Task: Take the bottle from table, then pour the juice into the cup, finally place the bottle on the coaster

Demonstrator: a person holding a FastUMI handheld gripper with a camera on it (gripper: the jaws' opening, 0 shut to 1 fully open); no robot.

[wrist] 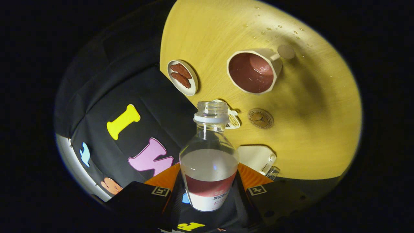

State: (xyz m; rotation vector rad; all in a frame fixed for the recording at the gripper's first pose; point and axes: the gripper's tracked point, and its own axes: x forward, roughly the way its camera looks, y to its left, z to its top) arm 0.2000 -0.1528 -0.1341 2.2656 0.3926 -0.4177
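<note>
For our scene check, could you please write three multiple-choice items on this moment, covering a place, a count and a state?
1. Where is the bottle?
A between the hand-held gripper's fingers
B on the coaster
C inside the cup

2. How many brown pieces lie on the small dish?
A one
B two
C four

3. The bottle's mouth is
A capped
B corked
C open

Answers: 1 A, both orange fingers press its sides. 2 B, two pieces lie side by side. 3 C, the neck's rim shows with no cap on it.
</note>
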